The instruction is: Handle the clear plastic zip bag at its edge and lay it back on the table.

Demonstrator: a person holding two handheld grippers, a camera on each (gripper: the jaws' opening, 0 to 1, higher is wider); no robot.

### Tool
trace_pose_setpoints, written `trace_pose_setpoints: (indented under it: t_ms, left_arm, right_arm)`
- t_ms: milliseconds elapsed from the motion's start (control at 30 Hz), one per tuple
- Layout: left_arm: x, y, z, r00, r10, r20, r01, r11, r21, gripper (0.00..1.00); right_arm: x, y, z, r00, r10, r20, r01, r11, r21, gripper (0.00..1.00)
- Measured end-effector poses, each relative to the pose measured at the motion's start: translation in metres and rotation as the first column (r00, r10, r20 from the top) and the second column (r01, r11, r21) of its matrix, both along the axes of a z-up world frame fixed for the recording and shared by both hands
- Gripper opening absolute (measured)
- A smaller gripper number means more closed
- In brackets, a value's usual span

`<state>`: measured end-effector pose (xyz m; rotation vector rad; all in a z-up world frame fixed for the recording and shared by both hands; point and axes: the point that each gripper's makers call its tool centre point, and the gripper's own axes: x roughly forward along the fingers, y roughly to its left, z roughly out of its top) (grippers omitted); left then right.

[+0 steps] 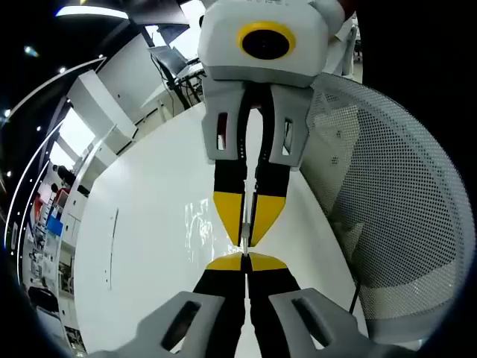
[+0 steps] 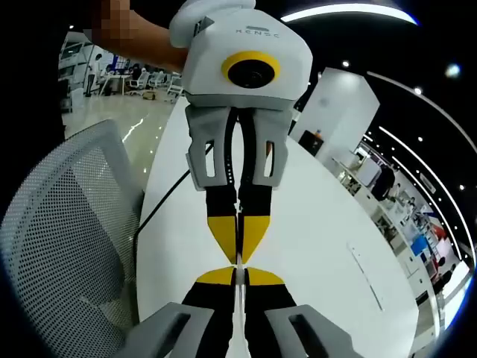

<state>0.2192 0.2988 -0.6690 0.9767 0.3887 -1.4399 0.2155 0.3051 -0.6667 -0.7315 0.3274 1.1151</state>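
Currently: left gripper [image 1: 245,262] and right gripper [image 2: 237,274] face tip to tip, each pressed together on the clear zip bag [image 1: 205,220] edge, held above the white table [image 1: 141,246]; mesh chair [image 1: 402,216] right. Step: handling. Next, likely: lower, release.

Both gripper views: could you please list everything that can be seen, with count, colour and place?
bag: one, clear, thin edge pinched between the two grippers, held over the table.
table: one, white, long, beneath the grippers.
chair: one, grey mesh back, at the table's side; also in the right gripper view.
cable: one, black, running from the table edge by the chair.
shelves: several, mixed colours, far at the room's edge.
person's arm: one, behind the left gripper.
left gripper: one, white body, black and yellow jaws, shut on the bag edge.
right gripper: one, same colours, shut on the bag edge, tip to tip with the left.
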Motion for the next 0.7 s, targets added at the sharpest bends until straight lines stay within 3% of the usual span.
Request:
trace_pose_setpoints:
  t_ms: [700]
  left_arm:
    - [-0.002, 0.0003, -0.0018, 1.0, 0.007, -0.024, -0.007, 1.0, -0.004, 0.0]
  right_arm:
    - [-0.0009, -0.0023, -0.0024, 1.0, 0.004, -0.012, -0.004, 1.0, -0.012, 0.0]
